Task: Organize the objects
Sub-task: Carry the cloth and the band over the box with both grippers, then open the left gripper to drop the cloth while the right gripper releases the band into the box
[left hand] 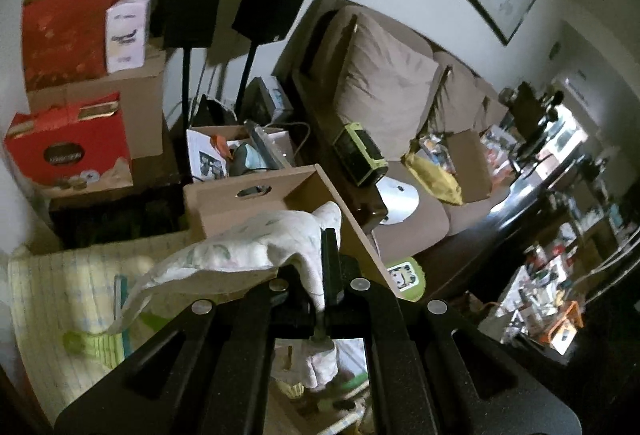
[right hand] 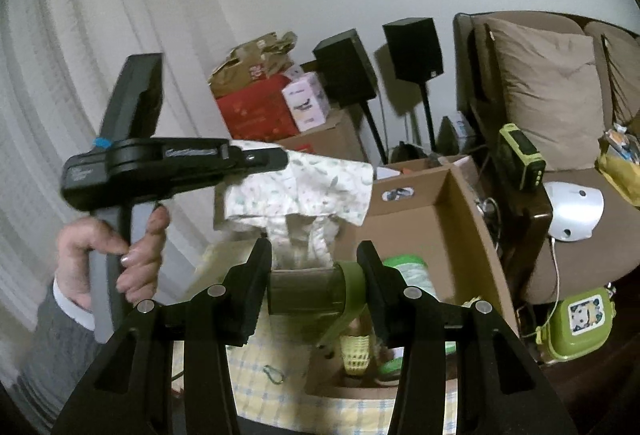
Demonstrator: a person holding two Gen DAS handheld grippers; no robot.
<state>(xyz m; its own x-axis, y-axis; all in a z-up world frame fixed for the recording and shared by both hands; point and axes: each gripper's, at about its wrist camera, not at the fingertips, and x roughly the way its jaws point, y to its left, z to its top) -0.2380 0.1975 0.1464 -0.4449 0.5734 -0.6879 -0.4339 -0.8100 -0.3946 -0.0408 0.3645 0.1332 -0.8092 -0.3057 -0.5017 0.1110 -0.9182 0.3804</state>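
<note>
Left gripper: jaws closed on a white cloth with a pale leaf print. The cloth drapes over the jaw tips to the left and hangs down between the fingers. In the right wrist view the same gripper is seen from the side, held by the left hand on its grey handle, and the cloth hangs below its tip, above the open cardboard box.

Right gripper: jaws clamped on a green-capped container with a dark translucent body, held crosswise between the 2 fingers. The container sits over the near end of the cardboard box.

Box contents visible below the right gripper: a yellow shuttlecock and a green-lidded item. The box has a cut-out handle hole in its far wall and rests on a yellow checked fabric.

Surroundings: a brown sofa stands just right of the box, with a white dome-shaped device on its seat and a green and black device on its armrest. A green lunch box with a cartoon label lies on the floor beside the sofa. 2 black speakers on stands and stacked red and brown cartons stand against the wall behind the box.
</note>
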